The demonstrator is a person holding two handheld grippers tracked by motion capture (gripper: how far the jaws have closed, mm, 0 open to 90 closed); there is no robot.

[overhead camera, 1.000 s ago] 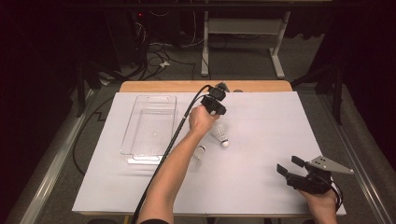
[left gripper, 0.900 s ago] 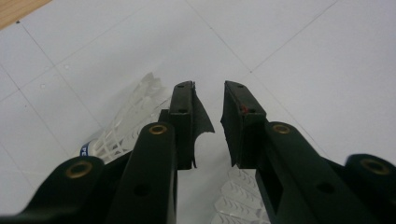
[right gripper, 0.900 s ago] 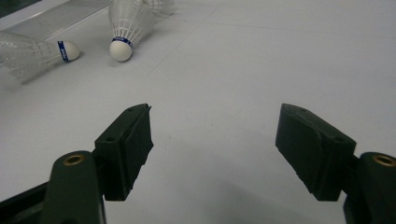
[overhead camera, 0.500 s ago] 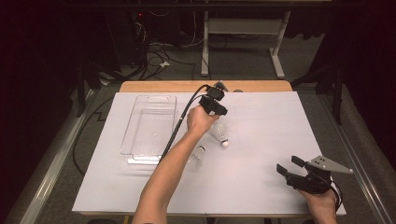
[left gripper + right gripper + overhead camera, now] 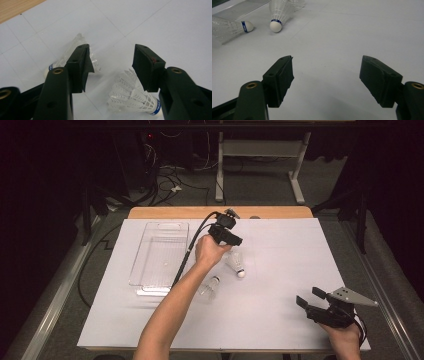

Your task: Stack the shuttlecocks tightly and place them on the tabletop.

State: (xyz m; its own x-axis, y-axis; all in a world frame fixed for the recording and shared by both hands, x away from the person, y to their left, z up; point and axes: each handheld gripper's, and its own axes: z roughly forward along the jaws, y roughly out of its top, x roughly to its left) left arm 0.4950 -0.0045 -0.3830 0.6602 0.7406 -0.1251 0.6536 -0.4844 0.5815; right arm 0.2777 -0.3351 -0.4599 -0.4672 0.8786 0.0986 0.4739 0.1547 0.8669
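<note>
left gripper [image 5: 235, 241]: jaws just opening, wide, nothing gripped | we see 1 shuttlecock [image 5: 235, 264] just near of it, cork pointing near-right; 2nd shuttlecock [image 5: 210, 286] nearer-left | right gripper [image 5: 311, 298] open, empty, well apart | left arm nearer

The bench [image 5: 280, 320] lies open along its right edge and front. Toward the left edge the clear tray [image 5: 160, 252] blocks the way. Mid-bench, two shuttlecocks [image 5: 236, 264] [image 5: 210, 287] lie near each other, leaving a narrow gap between them.
</note>
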